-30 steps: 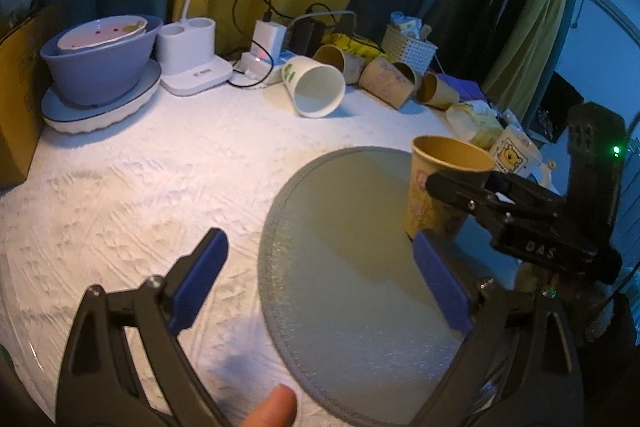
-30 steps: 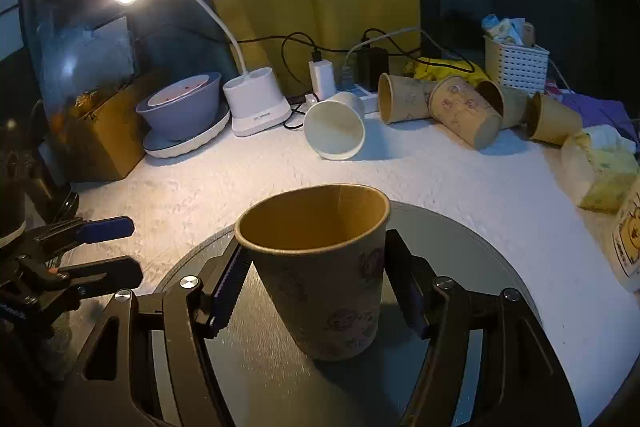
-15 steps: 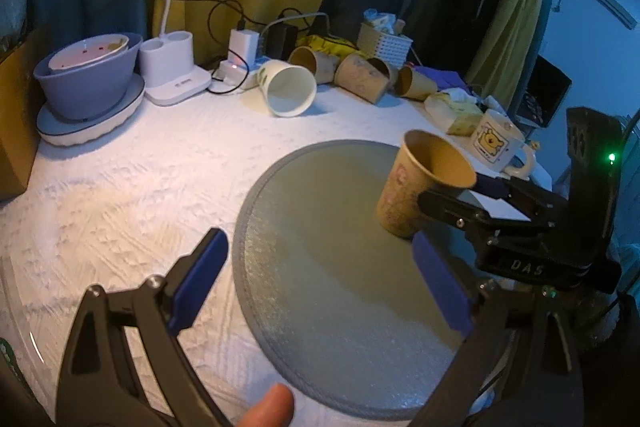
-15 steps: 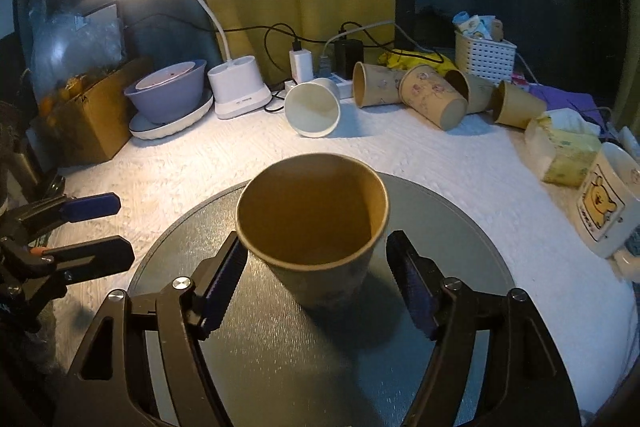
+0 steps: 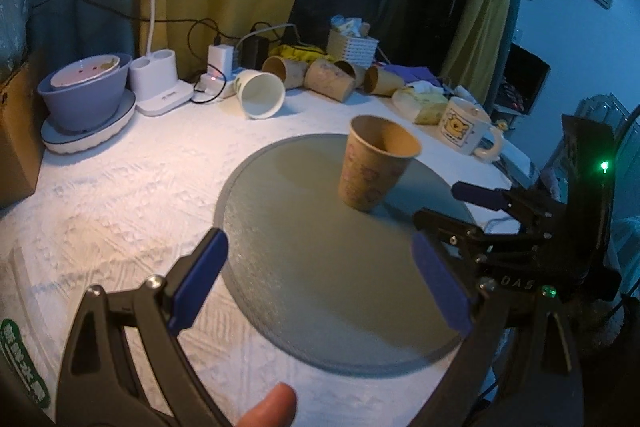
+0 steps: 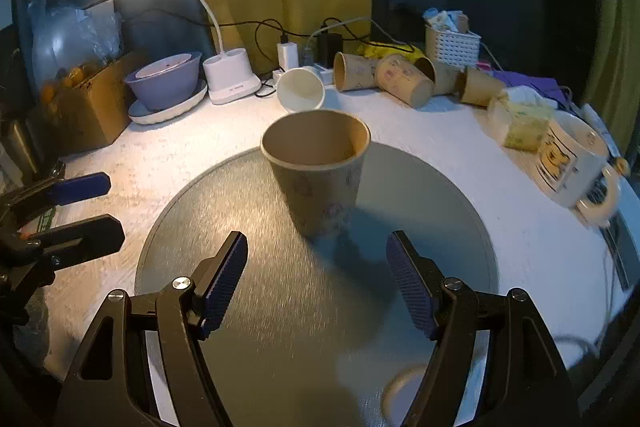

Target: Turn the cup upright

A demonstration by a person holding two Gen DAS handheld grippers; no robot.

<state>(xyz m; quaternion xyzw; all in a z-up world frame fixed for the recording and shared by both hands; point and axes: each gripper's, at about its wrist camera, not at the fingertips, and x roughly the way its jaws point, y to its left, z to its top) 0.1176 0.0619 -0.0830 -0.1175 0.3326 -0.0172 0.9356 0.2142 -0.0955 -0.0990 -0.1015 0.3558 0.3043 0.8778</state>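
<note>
A brown paper cup [image 5: 372, 163] stands upright, mouth up, on the round grey mat [image 5: 312, 267]. It also shows in the right wrist view [image 6: 318, 171], on the mat [image 6: 280, 307]. My right gripper [image 6: 316, 283] is open and empty, a little short of the cup. It shows in the left wrist view [image 5: 452, 201] at the cup's right. My left gripper [image 5: 320, 283] is open and empty over the mat's near edge. It shows at the left of the right wrist view [image 6: 92, 207].
Several paper cups [image 6: 404, 83] and a white cup [image 6: 301, 95] lie on their sides at the back. A lamp base [image 6: 232, 77], a purple bowl [image 6: 164, 83], a cardboard box [image 6: 88, 107], a tissue pack [image 6: 520, 127] and a mug [image 6: 572, 163] ring the white tabletop.
My right gripper has let go of the cup and drawn back from it. The cup now stands free on the mat. The left gripper has lifted and pulled back a little.
</note>
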